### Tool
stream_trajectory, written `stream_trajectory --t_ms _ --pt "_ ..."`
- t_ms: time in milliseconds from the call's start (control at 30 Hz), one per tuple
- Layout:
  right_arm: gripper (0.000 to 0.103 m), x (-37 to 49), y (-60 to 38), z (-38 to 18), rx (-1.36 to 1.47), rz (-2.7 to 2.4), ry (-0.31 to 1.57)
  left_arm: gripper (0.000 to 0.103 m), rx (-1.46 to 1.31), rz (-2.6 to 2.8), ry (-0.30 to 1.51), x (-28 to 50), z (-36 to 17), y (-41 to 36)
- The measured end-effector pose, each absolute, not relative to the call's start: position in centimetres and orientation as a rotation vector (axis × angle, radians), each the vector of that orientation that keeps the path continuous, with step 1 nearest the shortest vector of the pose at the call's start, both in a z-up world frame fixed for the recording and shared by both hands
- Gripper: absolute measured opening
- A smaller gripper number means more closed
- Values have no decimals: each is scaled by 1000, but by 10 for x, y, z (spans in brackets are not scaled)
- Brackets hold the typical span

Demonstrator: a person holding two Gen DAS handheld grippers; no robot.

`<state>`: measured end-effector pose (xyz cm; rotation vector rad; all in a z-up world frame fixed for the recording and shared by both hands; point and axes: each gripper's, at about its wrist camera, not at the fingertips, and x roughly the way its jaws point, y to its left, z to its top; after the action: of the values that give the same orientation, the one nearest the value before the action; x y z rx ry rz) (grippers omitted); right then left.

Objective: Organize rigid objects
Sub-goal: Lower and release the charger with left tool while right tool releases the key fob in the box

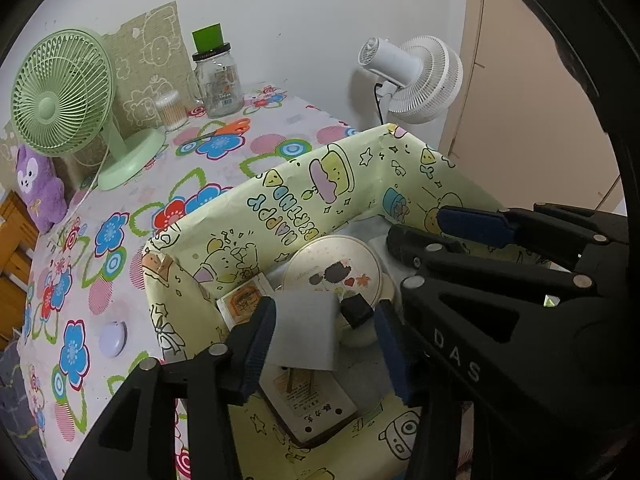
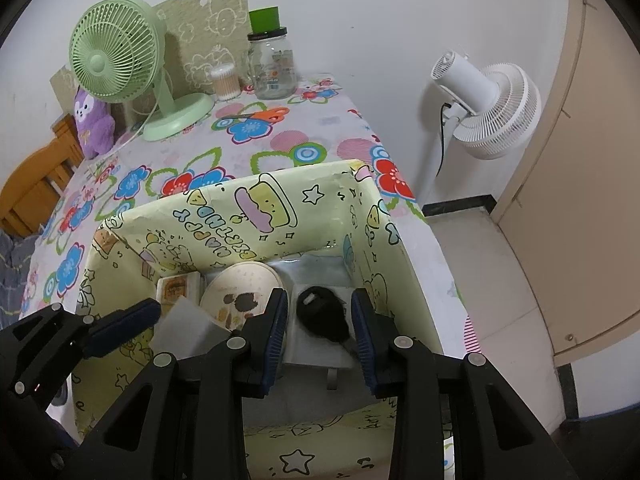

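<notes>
We are looking through two evenly, softly lit fisheye views whose black rims are curving everything far from the yellow-green box (image 1: 280, 200), while faint shadows are falling behind the green fan (image 1: 60, 88) and the nearest black gripper arms are blurring.

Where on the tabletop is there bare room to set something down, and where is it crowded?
Bare cloth lies between the green fan, the scissors and the box. Another patch lies right of the scissors, toward the white fan. Inside the box it is crowded, with both grippers over it.
</notes>
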<state>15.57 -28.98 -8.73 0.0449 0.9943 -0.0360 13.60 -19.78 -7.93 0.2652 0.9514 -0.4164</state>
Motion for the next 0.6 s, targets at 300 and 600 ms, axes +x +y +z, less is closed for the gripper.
stream_trajectory --t_ms 300,600 --pt "61 147 -280 -82 58 -12 988 72 256 -410 909 126 -68 -189" --pt "72 129 -270 -66 56 -13 946 81 247 -396 860 110 -55 -174"
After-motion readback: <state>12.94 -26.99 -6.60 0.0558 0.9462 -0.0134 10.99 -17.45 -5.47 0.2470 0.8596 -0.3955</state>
